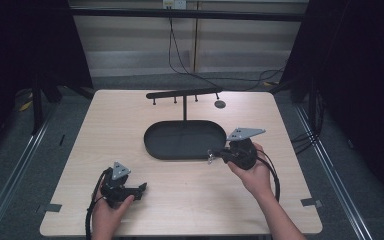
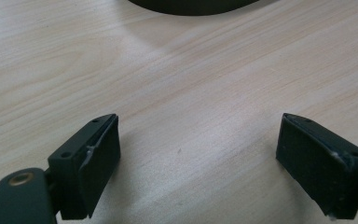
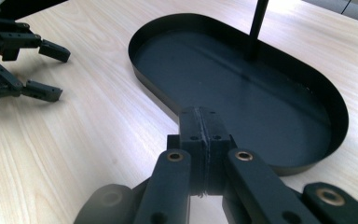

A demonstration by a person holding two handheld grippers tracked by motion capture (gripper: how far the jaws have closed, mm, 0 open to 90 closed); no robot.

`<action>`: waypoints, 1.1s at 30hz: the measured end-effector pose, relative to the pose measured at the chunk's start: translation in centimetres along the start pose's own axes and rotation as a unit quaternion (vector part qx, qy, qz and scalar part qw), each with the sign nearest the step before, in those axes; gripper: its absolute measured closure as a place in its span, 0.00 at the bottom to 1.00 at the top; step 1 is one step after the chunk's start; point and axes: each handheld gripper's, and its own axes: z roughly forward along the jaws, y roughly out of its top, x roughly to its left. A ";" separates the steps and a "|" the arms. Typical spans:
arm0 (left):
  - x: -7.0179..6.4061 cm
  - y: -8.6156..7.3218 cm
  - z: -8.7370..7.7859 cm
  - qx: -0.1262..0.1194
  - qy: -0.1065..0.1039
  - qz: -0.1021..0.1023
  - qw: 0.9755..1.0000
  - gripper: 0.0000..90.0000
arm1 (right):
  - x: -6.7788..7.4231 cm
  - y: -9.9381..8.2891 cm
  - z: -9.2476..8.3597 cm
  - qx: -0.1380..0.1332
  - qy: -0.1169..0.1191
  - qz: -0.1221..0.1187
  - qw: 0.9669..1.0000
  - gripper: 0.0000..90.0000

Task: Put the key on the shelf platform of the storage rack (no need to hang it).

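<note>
Landmark: I am taking the black oval tray [image 1: 156,146] in the middle of the table [image 1: 190,200] as my reference for all places.

Right gripper: I am holding the right gripper [image 1: 212,154] at the tray's near right rim, and its tip is pointing toward the tray. In the right gripper view its jaws are pressing flat together [image 3: 204,135]. A small shiny thing [image 1: 210,159] is hanging at the tip in the high view, but I cannot tell what it is or whether it is really clamped.

Left gripper: I am resting the left gripper [image 1: 141,190] on the table, on the near left side of the tray and well apart from it. Its jaws are standing wide open with only bare wood between them [image 2: 200,163].

Tray axis: the long axis is running left to right across the table, and a thin post [image 1: 184,107] with a hook bar [image 1: 184,93] is rising at the tray's far rim.

Nearer hand: the right one is touching or almost touching the rim, so I judge the next move belongs to it, going up and over the tray toward the bar.
</note>
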 end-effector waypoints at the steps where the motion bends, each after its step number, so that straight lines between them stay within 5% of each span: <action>1: 0.0 0.0 0.0 -0.001 0.000 -0.003 1.000 0.15 | 0.0 0.2 0.1 0.001 0.000 0.000 1.000 1.00; 33: 0.0 0.0 0.0 -0.002 -0.001 -0.003 1.000 0.15 | 0.4 4.0 2.7 -0.007 -0.014 -0.013 1.000 1.00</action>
